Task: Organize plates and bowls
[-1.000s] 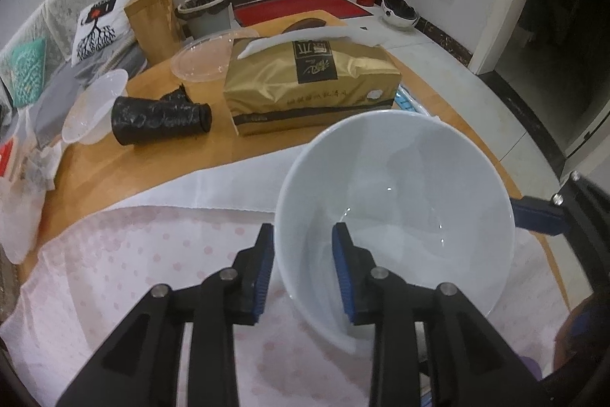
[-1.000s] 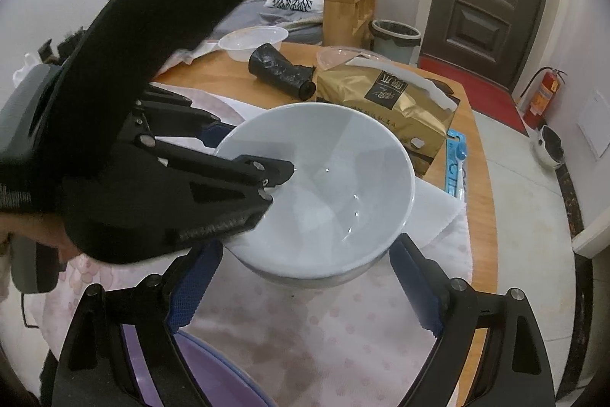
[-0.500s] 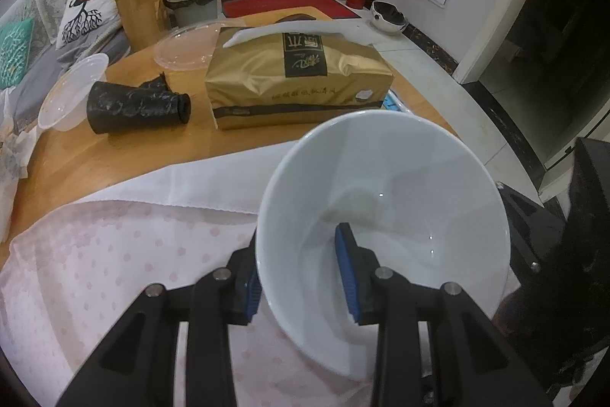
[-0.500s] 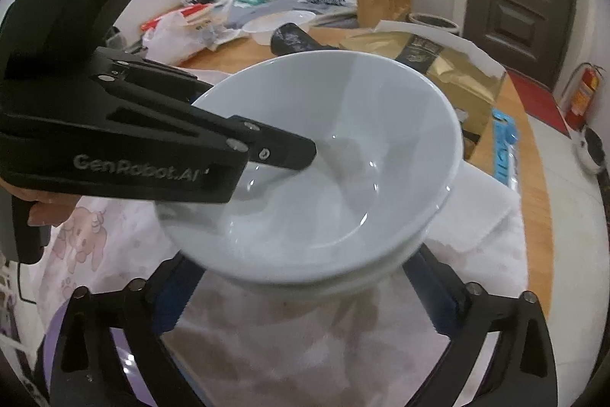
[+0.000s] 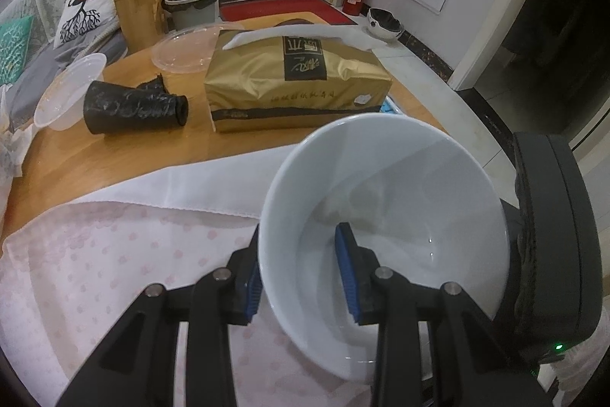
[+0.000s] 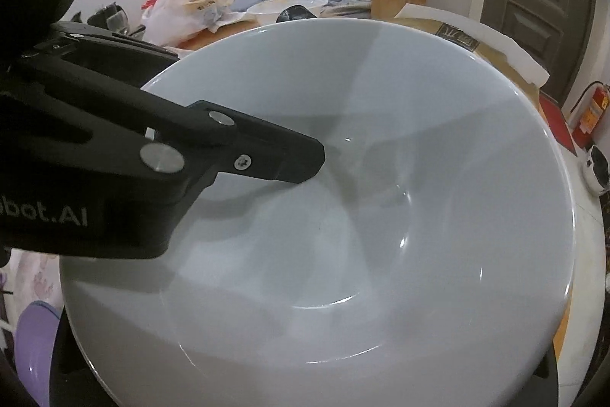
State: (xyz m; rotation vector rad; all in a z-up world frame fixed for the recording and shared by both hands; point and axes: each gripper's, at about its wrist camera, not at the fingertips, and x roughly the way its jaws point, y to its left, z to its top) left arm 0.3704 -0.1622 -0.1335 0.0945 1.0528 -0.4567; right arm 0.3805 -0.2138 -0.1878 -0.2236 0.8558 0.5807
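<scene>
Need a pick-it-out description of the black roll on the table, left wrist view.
Start at the round wooden table and find the big gold tissue pack near its middle. Just left of the pack, apart from it, lies the black roll, on its side with its open end facing the pack. It is the only dark, crinkled item; the containers beside it are clear plastic.

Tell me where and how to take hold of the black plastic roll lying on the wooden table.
Grip the black plastic roll across its middle, coming from above. It lies on its side on the wooden table, apart from the gold package, so both long sides look free for a claw.
</scene>
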